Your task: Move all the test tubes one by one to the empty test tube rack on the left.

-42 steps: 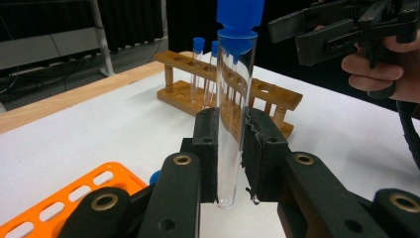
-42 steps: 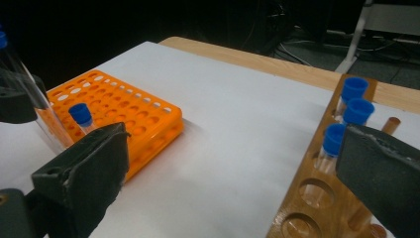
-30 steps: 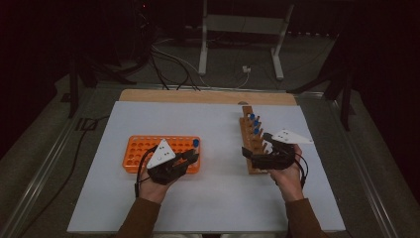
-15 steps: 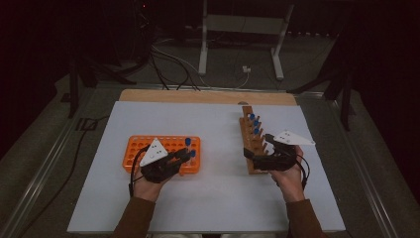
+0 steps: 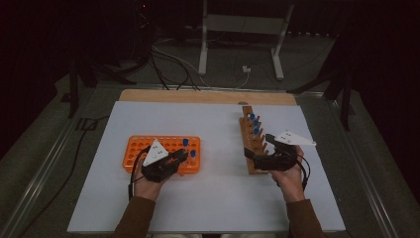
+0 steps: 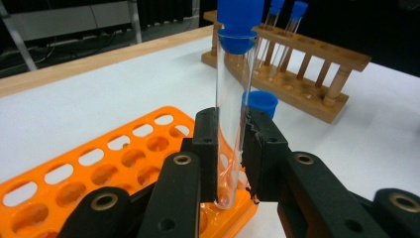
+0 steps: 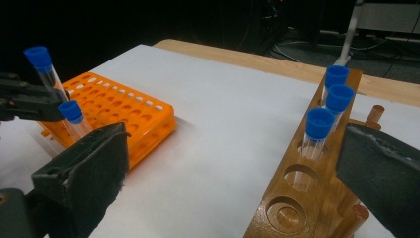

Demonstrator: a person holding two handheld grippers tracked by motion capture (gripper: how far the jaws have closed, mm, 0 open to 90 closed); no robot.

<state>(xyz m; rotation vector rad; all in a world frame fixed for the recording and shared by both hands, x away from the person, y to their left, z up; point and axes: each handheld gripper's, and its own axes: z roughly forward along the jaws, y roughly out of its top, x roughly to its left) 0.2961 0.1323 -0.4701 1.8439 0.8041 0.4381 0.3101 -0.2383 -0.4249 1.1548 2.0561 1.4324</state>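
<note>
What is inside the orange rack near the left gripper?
The orange rack holds one blue-capped tube, and the left gripper lowers a second tube into it. The jaws hide which hole.

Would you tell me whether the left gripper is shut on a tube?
Shut: the left gripper has both pads pressed on an upright clear tube.

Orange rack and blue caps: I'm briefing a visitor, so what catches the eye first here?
The bright orange rack at the table's left, where the left gripper clamps a clear blue-capped tube over a corner hole. At the right, the wooden rack holds three capped tubes beside the open right gripper.
</note>
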